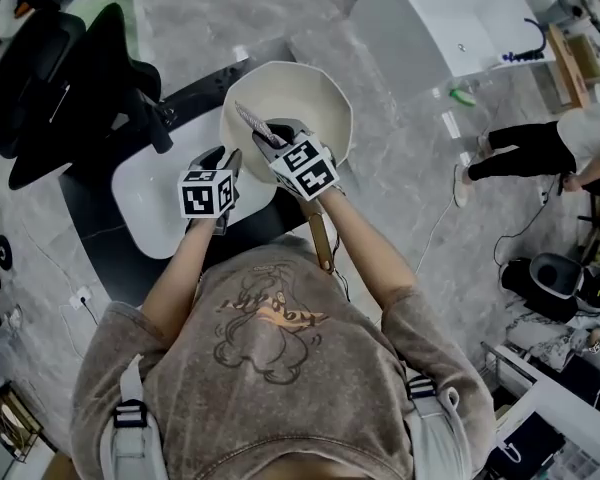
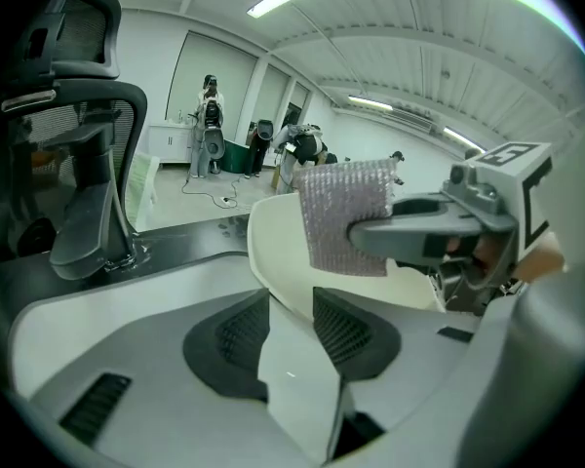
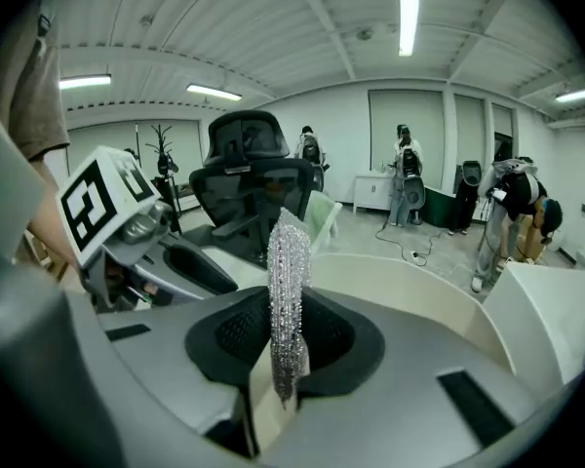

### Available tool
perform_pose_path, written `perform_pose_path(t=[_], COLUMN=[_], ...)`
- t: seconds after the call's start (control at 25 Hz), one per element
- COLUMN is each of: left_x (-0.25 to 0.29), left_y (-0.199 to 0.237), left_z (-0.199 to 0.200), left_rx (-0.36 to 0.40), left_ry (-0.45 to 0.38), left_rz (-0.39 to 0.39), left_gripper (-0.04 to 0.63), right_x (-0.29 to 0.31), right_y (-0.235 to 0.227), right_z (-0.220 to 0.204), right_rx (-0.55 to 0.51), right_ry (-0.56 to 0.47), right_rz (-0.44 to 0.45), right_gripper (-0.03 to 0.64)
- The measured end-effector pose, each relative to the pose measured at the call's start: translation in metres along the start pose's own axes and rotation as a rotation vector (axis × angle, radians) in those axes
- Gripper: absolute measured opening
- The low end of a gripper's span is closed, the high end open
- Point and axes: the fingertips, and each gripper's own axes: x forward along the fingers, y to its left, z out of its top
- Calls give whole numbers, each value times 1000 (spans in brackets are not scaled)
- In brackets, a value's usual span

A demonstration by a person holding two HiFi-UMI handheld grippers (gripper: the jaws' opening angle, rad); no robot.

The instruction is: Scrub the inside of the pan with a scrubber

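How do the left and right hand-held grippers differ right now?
Left hand-held gripper: jaws apart, closing around the pan rim; right hand-held gripper: clamped on the silver scrubber. Left sits at the pan's near edge; right reaches over its inside. Both carry marker cubes.

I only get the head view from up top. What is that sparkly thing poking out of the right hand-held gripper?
Observer: The right gripper view shows a flat silvery mesh scrubber. It stands upright, pinched edge-on between the pads of the right hand-held gripper.
Operator: Is the other one grabbing the pan yet?
Observer: Nearly. In the left gripper view, the wall of the cream-white round pan stands between the jaws of the left hand-held gripper, and they are closing on it.
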Motion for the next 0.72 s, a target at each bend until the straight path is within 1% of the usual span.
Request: perform_pose_path(t=[0.16, 0.32, 0.4, 0.52, 0.6, 0.72], left_x=[0, -1, -1, 0, -1, -1], left_y=[2, 2, 2, 0, 0, 2], left_z=[0, 3, 4, 4, 4, 2], left_rx=[-42, -74, -91, -102, -99, -86], left_ry=[23, 56, 81, 119, 138, 166], left_rz=[-2, -7, -13, -27, -33, -44], left_gripper=[135, 121, 114, 112, 110, 112], right_x=[29, 48, 55, 61, 63, 66], right_y=[7, 11, 10, 2, 0, 5], right_z=[-13, -21, -22, -22, -22, -23], right_rx=[-39, -90, -116, -115, -114, -157], right_ry=[97, 158, 162, 150, 139, 133], right_rz=[61, 99, 101, 94, 95, 103], right_gripper=[81, 81, 82, 83, 83, 84])
